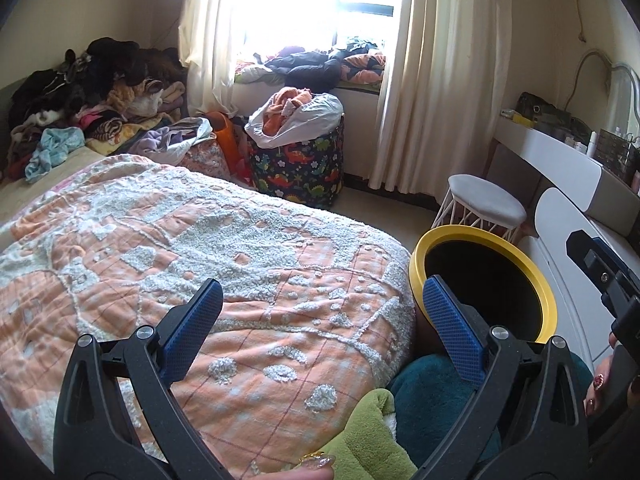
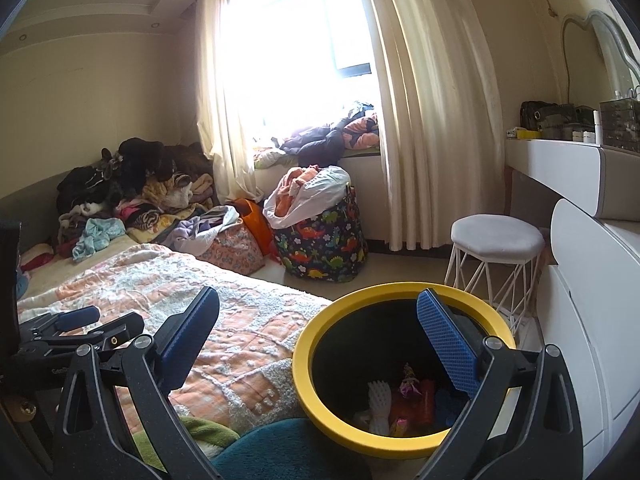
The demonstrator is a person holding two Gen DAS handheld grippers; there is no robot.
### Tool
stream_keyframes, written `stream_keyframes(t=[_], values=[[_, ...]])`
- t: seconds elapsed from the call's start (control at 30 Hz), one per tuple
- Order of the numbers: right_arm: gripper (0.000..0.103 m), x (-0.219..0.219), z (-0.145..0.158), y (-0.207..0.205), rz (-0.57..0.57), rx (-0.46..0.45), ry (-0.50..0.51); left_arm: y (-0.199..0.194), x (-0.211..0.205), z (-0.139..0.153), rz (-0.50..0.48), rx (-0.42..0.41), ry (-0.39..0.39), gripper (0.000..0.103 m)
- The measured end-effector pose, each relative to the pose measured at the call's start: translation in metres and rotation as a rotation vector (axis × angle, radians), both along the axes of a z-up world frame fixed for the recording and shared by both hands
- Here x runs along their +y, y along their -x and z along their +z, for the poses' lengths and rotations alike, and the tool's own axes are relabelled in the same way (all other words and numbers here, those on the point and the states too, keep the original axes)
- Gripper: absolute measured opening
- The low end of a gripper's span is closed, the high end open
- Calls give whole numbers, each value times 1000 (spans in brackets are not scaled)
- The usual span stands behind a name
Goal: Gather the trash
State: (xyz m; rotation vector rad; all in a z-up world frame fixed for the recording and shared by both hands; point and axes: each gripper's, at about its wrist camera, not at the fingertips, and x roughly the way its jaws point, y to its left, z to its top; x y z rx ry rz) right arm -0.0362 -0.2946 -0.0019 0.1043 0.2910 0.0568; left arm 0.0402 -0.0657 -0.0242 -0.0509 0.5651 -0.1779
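Note:
A black bin with a yellow rim (image 2: 316,408) stands on the floor beside the bed; it also shows in the left wrist view (image 1: 546,294). Inside lie a white ridged piece (image 2: 378,404), red and orange wrappers (image 2: 416,398) and something blue. My right gripper (image 2: 320,312) is open and empty, right above the bin's mouth. My left gripper (image 1: 322,300) is open and empty, over the bed's orange and white quilt (image 1: 160,240), left of the bin. No loose trash shows on the quilt.
Piles of clothes (image 1: 80,96) cover the bed's far end. A dinosaur-print hamper (image 1: 298,164) and bags stand under the window. A white stool (image 2: 494,256) and white dresser (image 2: 580,340) are right of the bin. Green and teal cushions (image 1: 432,412) lie near me.

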Motion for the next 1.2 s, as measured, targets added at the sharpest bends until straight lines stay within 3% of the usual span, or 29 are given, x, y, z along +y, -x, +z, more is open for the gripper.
stream_keyframes(t=[1.2], values=[[96, -9, -2, -2, -8, 8, -3, -1, 0, 1, 6, 4, -4, 92]])
